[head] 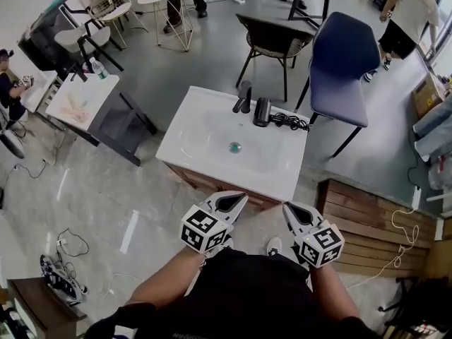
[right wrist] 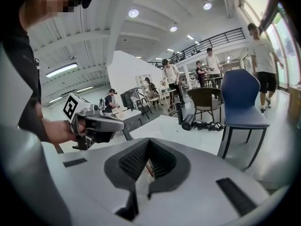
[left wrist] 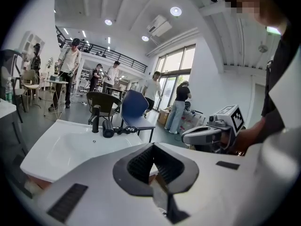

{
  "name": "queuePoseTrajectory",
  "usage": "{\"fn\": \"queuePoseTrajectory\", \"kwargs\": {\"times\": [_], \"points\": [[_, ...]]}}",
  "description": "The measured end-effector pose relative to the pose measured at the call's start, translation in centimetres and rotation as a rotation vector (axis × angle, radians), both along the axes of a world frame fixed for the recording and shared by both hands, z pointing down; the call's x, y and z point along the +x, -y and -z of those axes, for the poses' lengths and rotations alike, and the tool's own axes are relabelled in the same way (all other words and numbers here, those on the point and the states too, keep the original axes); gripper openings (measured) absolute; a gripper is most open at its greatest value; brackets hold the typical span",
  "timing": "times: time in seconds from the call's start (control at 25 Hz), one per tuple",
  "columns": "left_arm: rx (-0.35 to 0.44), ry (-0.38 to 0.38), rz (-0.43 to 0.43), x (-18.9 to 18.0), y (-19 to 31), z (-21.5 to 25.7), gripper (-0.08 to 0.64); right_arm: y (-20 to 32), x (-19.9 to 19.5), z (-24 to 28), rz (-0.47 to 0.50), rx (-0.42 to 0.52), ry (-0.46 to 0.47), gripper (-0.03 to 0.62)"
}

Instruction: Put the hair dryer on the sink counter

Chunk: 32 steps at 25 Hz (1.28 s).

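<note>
The black hair dryer (head: 262, 111) lies on the white sink counter (head: 275, 169) at its far right, beside the black faucet (head: 244, 96), with its cord (head: 289, 121) bunched to the right. It also shows as the hair dryer (left wrist: 107, 128) in the left gripper view and the hair dryer (right wrist: 189, 122) in the right gripper view. My left gripper (head: 235, 202) and right gripper (head: 295, 215) hang close to my body, short of the counter's near edge. Both are shut with nothing in them. Each gripper view shows its own shut jaws, left gripper (left wrist: 153, 167) and right gripper (right wrist: 147, 163).
A blue chair (head: 342, 69) and a brown chair (head: 272, 41) stand behind the sink. A dark table (head: 123, 122) sits to its left, a wooden platform (head: 367, 224) to its right. Cables (head: 67, 242) lie on the floor. People stand far off.
</note>
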<state>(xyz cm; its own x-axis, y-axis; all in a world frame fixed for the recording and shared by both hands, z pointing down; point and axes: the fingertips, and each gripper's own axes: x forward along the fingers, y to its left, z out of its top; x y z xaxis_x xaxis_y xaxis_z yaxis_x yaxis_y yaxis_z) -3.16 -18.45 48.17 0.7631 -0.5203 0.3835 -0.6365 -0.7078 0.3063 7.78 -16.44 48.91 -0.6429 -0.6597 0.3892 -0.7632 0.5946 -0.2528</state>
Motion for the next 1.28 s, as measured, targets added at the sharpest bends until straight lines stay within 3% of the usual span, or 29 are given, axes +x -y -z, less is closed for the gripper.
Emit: {"fn": "queuePoseTrajectory", "kwargs": {"times": [0.56,1.28], "points": [[0.008,0.057,-0.005,3.8,-0.7,0.0,0.000,1.0,3.1,-0.2,0.042,0.011,0.027,0.003],[0.016,0.055,0.017,3.8,-1.1,0.3,0.000,0.6,3.2,-0.1,0.056,0.021,0.017,0.003]]}}
